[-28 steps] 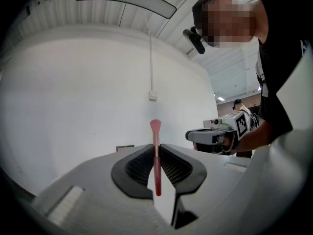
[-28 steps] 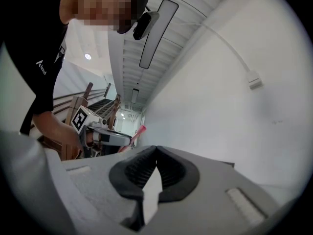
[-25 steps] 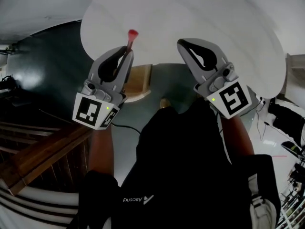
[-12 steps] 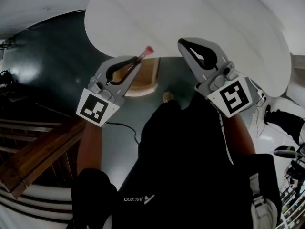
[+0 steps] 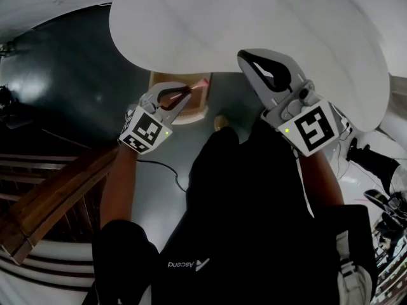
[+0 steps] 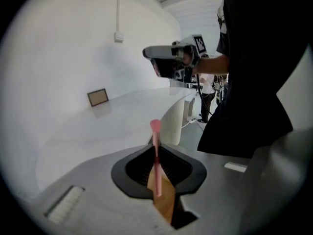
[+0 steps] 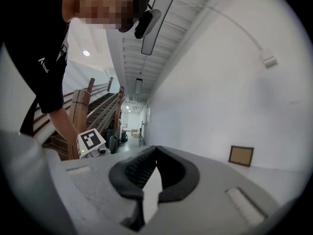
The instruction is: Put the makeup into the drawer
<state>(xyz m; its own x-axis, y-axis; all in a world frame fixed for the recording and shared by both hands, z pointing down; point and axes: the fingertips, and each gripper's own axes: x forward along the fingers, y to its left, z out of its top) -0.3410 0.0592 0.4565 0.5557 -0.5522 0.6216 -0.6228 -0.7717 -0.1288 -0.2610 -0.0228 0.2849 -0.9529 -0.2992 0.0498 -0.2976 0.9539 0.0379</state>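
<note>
The step in hand is carrying the makeup to the drawer. The left gripper (image 5: 180,96) is clenched on a thin pink makeup wand (image 5: 194,86), whose flared tip pokes out past the jaw ends. In the left gripper view the wand (image 6: 156,155) runs upright through the middle of the black pads, pinched along its lower shaft, and bare wood of the drawer (image 6: 165,202) shows through the gap right beneath it. From the head view the gripper hangs tilted downward over the open wooden drawer (image 5: 193,112), which juts out from under the near edge of the rounded white table (image 5: 254,18), left of centre. The wand seems to be over the drawer's opening, not yet resting inside; whether its tip clears the far wall I cannot tell. The right gripper (image 5: 254,65) is held apart to the right, level above the table edge, its jaws together on nothing, and takes no part for now. The next move, I judge, calls for lowering the left gripper a little further so the wand is inside the drawer's walls, then releasing the jaws so that it drops flat rather than bouncing out.
</note>
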